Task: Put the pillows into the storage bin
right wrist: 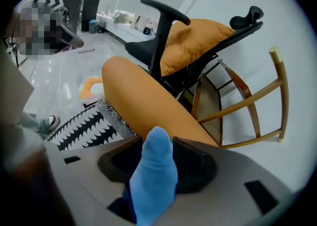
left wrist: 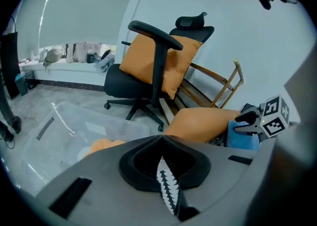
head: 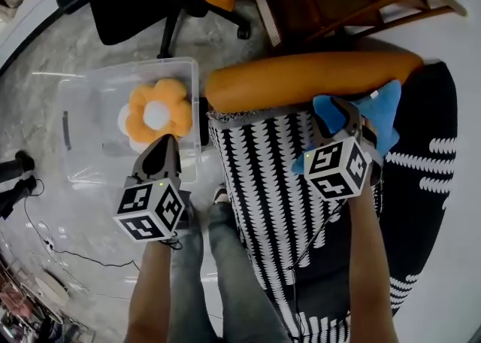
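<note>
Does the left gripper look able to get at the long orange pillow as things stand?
Probably yes. The long orange pillow has its near end uncovered, close to the left gripper, and nothing stands between them. The gripper's jaws are together, so they would have to open first.

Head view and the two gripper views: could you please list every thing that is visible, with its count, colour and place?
Storage bin: one, clear plastic, on the floor at the left.
Flower pillow: one, orange with a white centre, inside the storage bin.
Bolster pillow: one, orange, lying across the top of the patterned cover.
Blue pillow: one, blue, on the patterned cover's right side.
Patterned cover: one, black and white, right of the bin.
Office chair: one, black, beyond the bin.
Cushion: one, orange, on the office chair.
Wooden chair: one, brown, behind the bolster pillow.
Left claw: one, grey, jaws together, over the bin.
Right claw: one, grey, shut on the blue pillow.
Legs: two, blue jeans, below the bin.
</note>
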